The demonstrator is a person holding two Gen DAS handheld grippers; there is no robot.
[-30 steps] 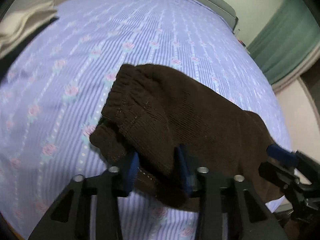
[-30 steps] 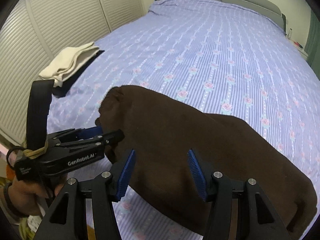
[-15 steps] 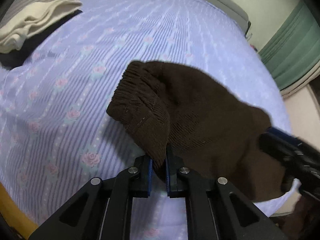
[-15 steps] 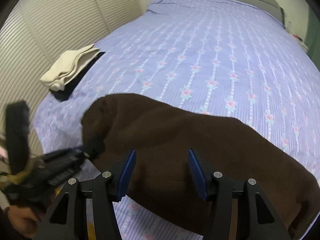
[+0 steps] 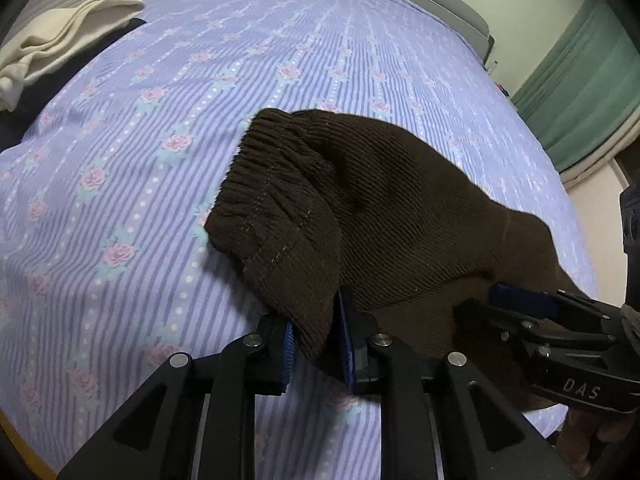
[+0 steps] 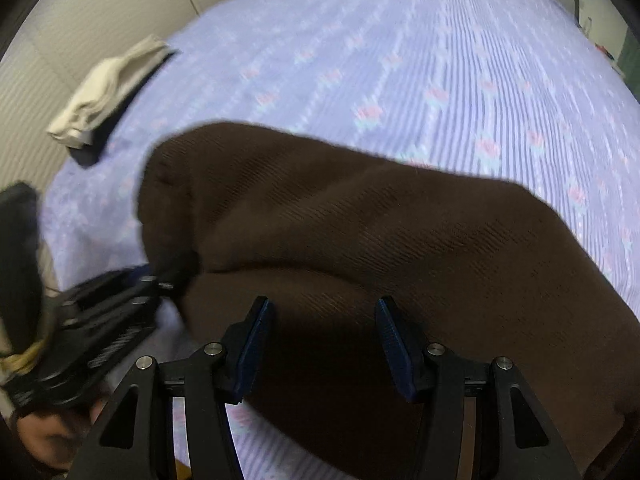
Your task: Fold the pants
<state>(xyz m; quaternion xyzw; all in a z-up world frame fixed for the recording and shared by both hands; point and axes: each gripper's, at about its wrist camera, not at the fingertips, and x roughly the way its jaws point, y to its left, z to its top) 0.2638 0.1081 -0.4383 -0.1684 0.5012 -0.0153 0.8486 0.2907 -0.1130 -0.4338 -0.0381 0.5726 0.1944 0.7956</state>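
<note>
Dark brown knit pants (image 5: pixel 392 216) lie on the lilac striped bed sheet (image 5: pixel 168 128), ribbed waistband toward the left. My left gripper (image 5: pixel 316 344) is shut on the waistband corner and lifts it off the sheet. In the right wrist view the pants (image 6: pixel 360 224) fill the near field and my right gripper (image 6: pixel 320 340) is open, its blue pads just above the fabric, holding nothing. The right gripper also shows in the left wrist view (image 5: pixel 532 320) against the pants' near edge. The left gripper shows blurred at the left of the right wrist view (image 6: pixel 132 292).
A folded cream garment on a dark one (image 5: pixel 52 48) lies at the bed's left edge, also in the right wrist view (image 6: pixel 108 96). A grey headboard (image 5: pixel 436 4) is at the far end. A green curtain (image 5: pixel 580 84) hangs at the right. Louvred closet doors (image 6: pixel 80 20) stand left.
My left gripper closed on the waistband corner and has raised it. My right gripper, still open, has moved forward and lower over the pants.
</note>
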